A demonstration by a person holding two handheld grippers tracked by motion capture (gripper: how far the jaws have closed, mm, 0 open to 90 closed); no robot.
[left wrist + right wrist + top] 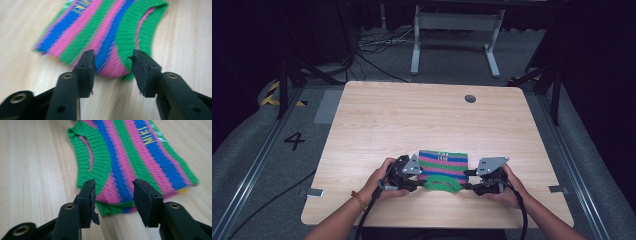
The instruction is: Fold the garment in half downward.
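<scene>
Striped knit sweater point(443, 169), small, in pink, green and blue, lies flat on the wooden counter point(412, 120) near its front edge. Left gripper point(414, 181) and right gripper point(470, 179) flank its collar end, jaws parted, nothing grasped. Recommendation: seat each pair of jaws squarely over a shoulder corner, catching both fabric layers, before clamping evenly.

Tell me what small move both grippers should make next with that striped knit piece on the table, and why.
Probably ease both grippers forward a little and close them on the striped knit piece's side edges. The left gripper and right gripper each stand open, jaws aimed at a near corner of the fabric, which lies flat on the table beside the green ribbed collar. Nothing is gripped yet.
</scene>
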